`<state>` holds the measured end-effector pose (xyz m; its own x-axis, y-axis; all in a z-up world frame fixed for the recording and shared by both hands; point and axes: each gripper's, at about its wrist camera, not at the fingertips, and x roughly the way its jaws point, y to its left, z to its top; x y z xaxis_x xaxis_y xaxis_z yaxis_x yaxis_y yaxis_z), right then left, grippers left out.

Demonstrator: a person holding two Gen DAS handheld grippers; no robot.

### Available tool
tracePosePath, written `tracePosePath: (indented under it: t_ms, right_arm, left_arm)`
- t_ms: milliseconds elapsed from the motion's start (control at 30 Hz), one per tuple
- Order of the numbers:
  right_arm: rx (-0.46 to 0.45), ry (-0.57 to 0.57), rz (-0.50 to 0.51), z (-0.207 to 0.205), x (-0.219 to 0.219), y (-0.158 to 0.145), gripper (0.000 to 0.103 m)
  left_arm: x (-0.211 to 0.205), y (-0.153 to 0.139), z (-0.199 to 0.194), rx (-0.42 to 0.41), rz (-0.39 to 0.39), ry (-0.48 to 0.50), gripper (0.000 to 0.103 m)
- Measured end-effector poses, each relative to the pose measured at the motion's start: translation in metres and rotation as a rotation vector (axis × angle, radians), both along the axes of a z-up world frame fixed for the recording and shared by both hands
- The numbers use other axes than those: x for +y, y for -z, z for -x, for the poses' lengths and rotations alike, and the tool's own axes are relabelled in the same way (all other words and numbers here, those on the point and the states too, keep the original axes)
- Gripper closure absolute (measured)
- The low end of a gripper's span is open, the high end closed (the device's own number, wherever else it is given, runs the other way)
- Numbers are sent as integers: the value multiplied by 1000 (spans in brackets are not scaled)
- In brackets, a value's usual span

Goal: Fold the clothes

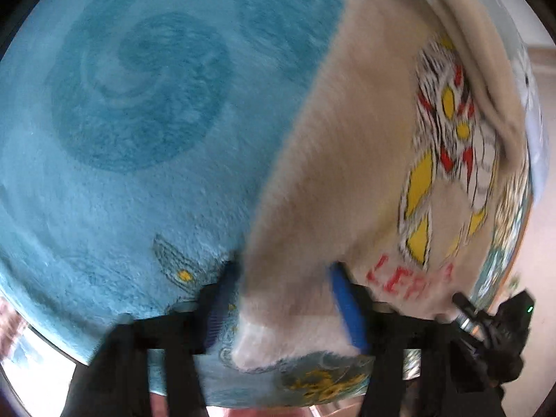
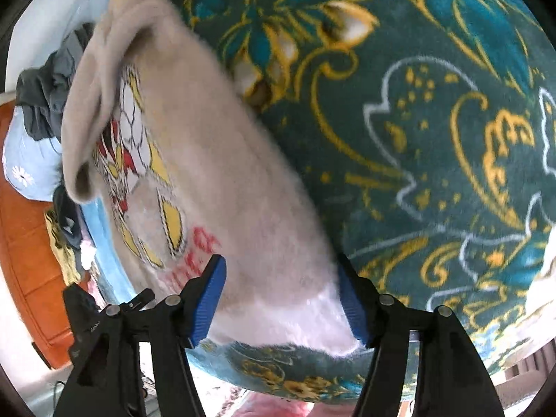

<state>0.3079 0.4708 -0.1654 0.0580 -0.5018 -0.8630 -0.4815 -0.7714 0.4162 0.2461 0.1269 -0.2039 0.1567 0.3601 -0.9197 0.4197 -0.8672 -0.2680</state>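
Beige sweater [image 1: 347, 160] between open claws

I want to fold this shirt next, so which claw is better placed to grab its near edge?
Neither clearly: the left claw and the right claw are both open, each straddling the beige shirt at its near hem.

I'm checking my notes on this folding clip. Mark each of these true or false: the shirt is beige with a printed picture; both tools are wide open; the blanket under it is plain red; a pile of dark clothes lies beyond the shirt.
1. The shirt is beige with a printed picture. True.
2. The left tool and right tool are wide open. True; the shirt's edge lies between the fingers.
3. The blanket is plain red. False: it is teal with gold patterns.
4. Dark clothes lie piled beyond the shirt. True.
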Motion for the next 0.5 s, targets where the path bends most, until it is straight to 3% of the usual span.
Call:
tracePosePath:
  t_ms: [67, 100, 367, 500]
  right_arm:
    - [-7, 15, 10, -8, -3, -2, 51]
    - [-16, 27, 21, -13, -4, -2, 63]
    - [55, 112, 105, -46, -19, -45, 92]
    - [98, 93, 118, -47, -30, -90, 93]
  left_arm:
    - [2, -5, -3, 6, 10, 33, 88]
    - [0, -9, -4, 16, -1, 34, 89]
    - [-17, -59, -10, 124, -85, 78, 91]
    - [-43, -86, -11, 164, -130, 67, 92]
